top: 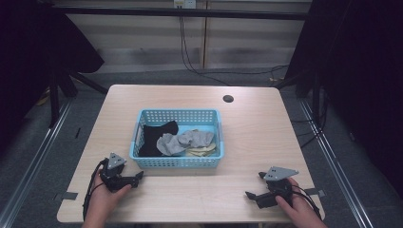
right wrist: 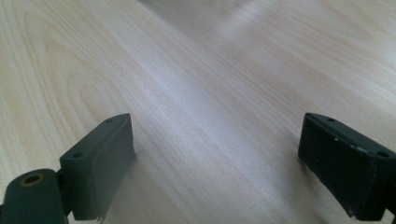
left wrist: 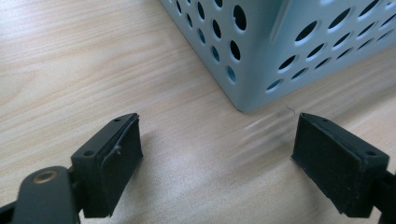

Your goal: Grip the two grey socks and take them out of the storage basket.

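1. Roughly centred on the bench [top: 266, 128] sat the blue basket [top: 178, 162], long axis left-right, holding the black sock [top: 154, 135], grey sock [top: 183, 141] and a yellowish one.
2. Left gripper [top: 138, 176] sat just beside the basket's near-left corner [left wrist: 243, 100], jaws open, empty.
3. Right gripper [top: 254, 185] lay farther off, jaws open over bare wood.
4. Basket wall stood between the jaws and the socks.

No writing, label, brand, number or sign can be read on anything in these pictures
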The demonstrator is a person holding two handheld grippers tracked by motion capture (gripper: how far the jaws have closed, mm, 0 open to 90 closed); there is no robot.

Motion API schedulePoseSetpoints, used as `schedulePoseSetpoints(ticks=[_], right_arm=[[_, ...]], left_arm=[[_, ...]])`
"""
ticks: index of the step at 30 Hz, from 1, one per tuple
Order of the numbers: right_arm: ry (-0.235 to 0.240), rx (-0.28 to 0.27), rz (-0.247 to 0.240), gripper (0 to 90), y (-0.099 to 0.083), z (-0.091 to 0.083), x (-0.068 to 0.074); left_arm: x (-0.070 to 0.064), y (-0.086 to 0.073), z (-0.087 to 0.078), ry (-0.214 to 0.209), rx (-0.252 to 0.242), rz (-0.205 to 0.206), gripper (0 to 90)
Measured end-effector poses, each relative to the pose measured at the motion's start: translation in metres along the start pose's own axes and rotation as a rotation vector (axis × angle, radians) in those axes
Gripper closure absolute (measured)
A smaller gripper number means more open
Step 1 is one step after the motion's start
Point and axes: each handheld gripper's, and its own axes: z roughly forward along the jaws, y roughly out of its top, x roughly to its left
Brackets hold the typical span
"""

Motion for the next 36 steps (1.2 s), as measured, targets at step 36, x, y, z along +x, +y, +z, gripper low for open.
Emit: schedulePoseSetpoints(ticks=[36], right_arm=[[-0.003, 0.001, 0.003, 10.2, 0.0, 0.0, 0.0]], left_arm=[[-0.003, 0.058, -0.047, -0.088, 0.398, -0.138, 26.0]])
